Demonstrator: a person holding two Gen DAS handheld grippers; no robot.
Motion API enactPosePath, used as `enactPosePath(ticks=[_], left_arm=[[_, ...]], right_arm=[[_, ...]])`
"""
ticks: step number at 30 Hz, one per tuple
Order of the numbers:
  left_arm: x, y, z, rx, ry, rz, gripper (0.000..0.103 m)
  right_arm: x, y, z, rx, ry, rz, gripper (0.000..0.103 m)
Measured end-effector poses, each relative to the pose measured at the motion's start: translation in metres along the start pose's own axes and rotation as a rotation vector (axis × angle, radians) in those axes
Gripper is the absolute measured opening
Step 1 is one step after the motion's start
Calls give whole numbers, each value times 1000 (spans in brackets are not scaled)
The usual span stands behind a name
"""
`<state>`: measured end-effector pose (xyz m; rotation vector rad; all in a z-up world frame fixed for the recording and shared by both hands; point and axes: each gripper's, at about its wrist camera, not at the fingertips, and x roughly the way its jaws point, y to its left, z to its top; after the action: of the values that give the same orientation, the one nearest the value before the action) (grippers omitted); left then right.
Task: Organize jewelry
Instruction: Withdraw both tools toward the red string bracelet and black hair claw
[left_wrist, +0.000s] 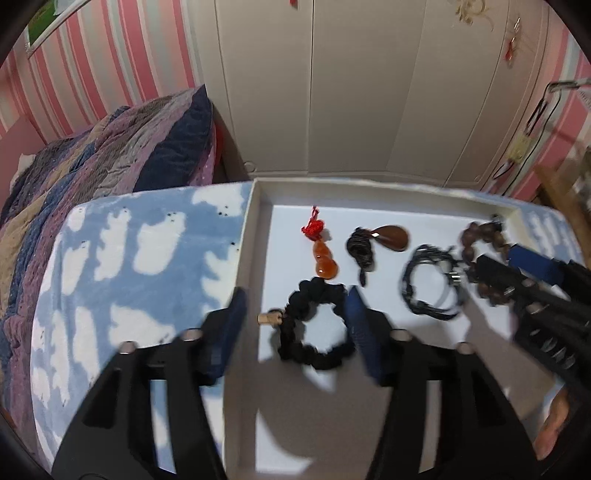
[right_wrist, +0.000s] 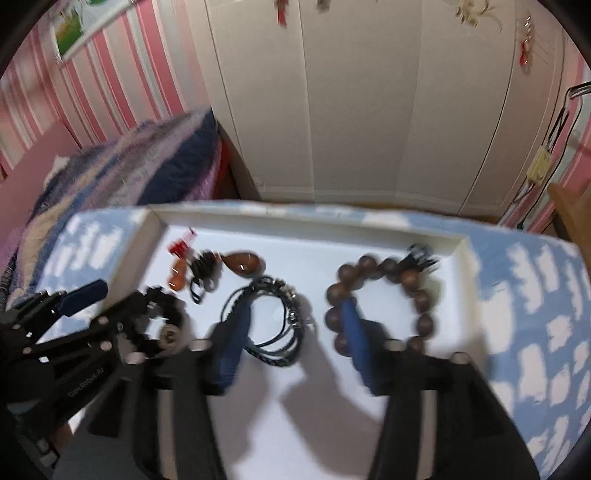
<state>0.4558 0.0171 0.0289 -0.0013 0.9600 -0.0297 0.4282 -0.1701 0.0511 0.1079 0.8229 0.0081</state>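
Observation:
A shallow white tray (left_wrist: 258, 236) holds the jewelry. In the left wrist view my left gripper (left_wrist: 293, 299) is open over the tray's left edge, above a black bead bracelet (left_wrist: 314, 328). Beyond it lie an orange gourd pendant with a red knot (left_wrist: 325, 260), a brown teardrop pendant on black cord (left_wrist: 393, 238) and a black cord bracelet (left_wrist: 430, 282). In the right wrist view my right gripper (right_wrist: 295, 314) is open, one finger over the black cord bracelet (right_wrist: 273, 321), the other inside a brown wooden bead bracelet (right_wrist: 380, 299).
The tray (right_wrist: 465, 243) rests on a blue cloth with white cloud shapes (left_wrist: 129, 258). A bed with a patchwork quilt (left_wrist: 110, 155) lies to the left. White wardrobe doors (left_wrist: 351, 85) stand behind. The left gripper shows at the left in the right wrist view (right_wrist: 85, 295).

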Motion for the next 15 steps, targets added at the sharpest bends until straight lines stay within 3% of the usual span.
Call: enactPosePath(ticks=[2,5,7,11,13,15], left_arm=[[-28,1,-4,0,-47,1,78],[-68,1,-10,2,-107,14,92],[-100,-1,-16,-3,-148,15,100],[-150,-7,-27,-8,-204,15,100],[-168,-15,-40,-19,-212,65,100],[-187,-16,-55,-29,-211,68,100]], right_arm=[[-32,-8,2,-1,-41,14,57],[-90,-21,-2,-31,-128,-13,79],[-128,-30,-8,-61,-187,-66,86],[-190,-61,-30,-71,-227,-150,91],[-205,-76,-41,-56,-210,-161,93],[-215,-89,-53,-40,-208,-168,97]])
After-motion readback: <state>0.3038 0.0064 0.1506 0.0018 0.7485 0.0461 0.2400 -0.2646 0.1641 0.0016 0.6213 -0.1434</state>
